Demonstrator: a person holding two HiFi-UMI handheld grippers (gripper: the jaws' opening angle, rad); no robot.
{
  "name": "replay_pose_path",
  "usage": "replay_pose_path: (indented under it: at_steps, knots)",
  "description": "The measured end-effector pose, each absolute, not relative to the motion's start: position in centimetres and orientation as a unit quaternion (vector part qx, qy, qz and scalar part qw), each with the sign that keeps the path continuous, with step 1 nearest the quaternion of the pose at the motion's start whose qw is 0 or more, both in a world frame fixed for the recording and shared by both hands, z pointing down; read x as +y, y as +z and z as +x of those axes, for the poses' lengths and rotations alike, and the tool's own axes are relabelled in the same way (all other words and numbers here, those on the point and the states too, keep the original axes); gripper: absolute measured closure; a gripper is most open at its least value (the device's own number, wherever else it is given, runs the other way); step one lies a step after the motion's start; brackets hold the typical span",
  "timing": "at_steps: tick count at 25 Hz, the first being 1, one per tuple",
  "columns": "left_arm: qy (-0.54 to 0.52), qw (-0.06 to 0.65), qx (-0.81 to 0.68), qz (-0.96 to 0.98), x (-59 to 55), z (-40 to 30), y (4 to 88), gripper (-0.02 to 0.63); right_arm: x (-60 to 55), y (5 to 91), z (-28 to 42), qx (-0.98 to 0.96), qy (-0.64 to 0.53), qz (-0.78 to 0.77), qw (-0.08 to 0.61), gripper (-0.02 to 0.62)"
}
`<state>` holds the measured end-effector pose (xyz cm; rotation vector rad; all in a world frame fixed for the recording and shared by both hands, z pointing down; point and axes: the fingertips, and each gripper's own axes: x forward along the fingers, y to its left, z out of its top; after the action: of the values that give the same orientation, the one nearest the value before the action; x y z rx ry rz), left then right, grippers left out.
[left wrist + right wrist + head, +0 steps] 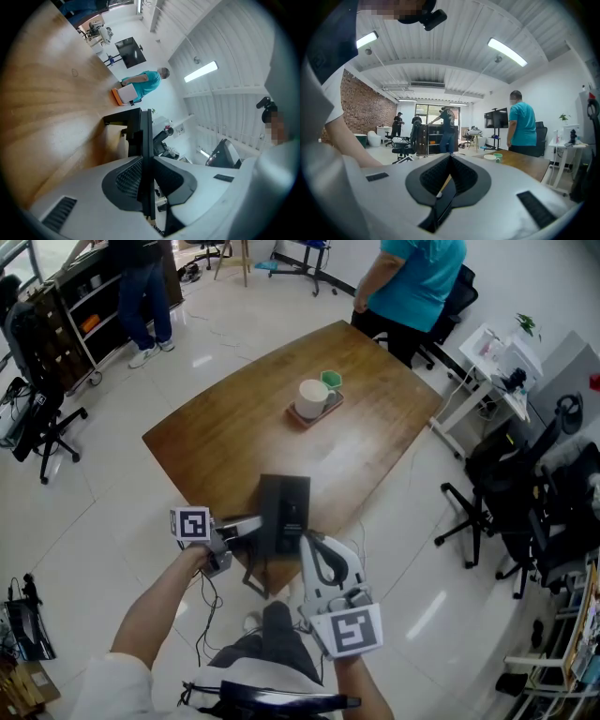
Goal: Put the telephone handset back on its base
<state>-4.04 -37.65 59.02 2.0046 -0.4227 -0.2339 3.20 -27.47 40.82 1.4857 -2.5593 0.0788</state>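
Note:
A black telephone (284, 510) lies at the near corner of the wooden table (244, 427). I cannot tell its handset apart from its base. My left gripper (251, 525) comes in from the left and is shut on the telephone's left edge. In the left gripper view a thin black slab (146, 154) is pressed between the pads, and the gripper (146, 161) points along the table. My right gripper (310, 542) touches the telephone's near right corner. In the right gripper view its jaws (449, 161) stand nearly together with a black edge (443, 204) low between them.
A tray (314, 413) with a white mug (312, 397) and a green cup (331, 381) sits mid-table. A person in teal (417, 282) stands at the far side, another person (145, 287) at a shelf far left. Office chairs (511, 493) stand right and left. A cable (208, 601) hangs below the corner.

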Motion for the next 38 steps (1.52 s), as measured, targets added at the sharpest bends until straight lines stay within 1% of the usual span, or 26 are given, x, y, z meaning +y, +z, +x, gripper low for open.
replay_pose_path:
  at_steps: [8,11,12,14,18,23,25,30,33,36,37,38]
  knots:
    - [-0.076,0.482,-0.183,0.854,-37.5,-3.9,59.0,0.535,-27.3,40.6,2.7,-0.864,0.021,0.495,0.09,0.591]
    - [-0.067,0.467,-0.191,0.861,-37.5,-4.2,59.0,0.499,-27.2,40.7,2.5,-0.865,0.024,0.494,0.09,0.591]
    - [-0.066,0.466,-0.189,0.862,-37.5,-4.2,58.9,0.5,-27.1,40.8,2.5,-0.864,0.025,0.494,0.091,0.591]
    - [-0.068,0.474,-0.181,0.859,-37.4,-4.1,58.7,0.54,-27.1,40.8,2.5,-0.864,0.025,0.494,0.092,0.591]
    - [-0.089,0.504,-0.174,0.841,-37.5,-4.2,58.9,0.548,-27.1,41.0,2.6,-0.865,0.023,0.493,0.094,0.591]
    - [-0.091,0.517,-0.189,0.83,-37.7,-5.0,59.6,0.549,-27.1,41.0,2.4,-0.864,0.027,0.492,0.099,0.591]
    - [-0.108,0.52,-0.177,0.829,-37.8,-4.8,59.2,0.549,-27.1,41.1,2.4,-0.865,0.027,0.491,0.101,0.591]
    - [-0.112,0.505,-0.165,0.84,-37.9,-4.2,58.9,0.549,-27.2,41.2,2.3,-0.865,0.029,0.49,0.101,0.591]
    - [-0.111,0.515,-0.164,0.834,-37.7,-4.1,59.4,0.549,-27.2,41.3,2.0,-0.867,0.026,0.488,0.101,0.591]
    - [-0.101,0.496,-0.173,0.845,-37.8,-4.1,59.0,0.549,-27.2,41.2,1.8,-0.868,0.026,0.485,0.101,0.591]
    - [-0.099,0.493,-0.178,0.846,-37.9,-4.2,58.9,0.544,-27.2,41.2,1.8,-0.869,0.026,0.484,0.1,0.591]
    - [-0.097,0.493,-0.182,0.845,-38.0,-4.3,58.9,0.519,-27.3,41.1,1.8,-0.869,0.026,0.484,0.099,0.591]
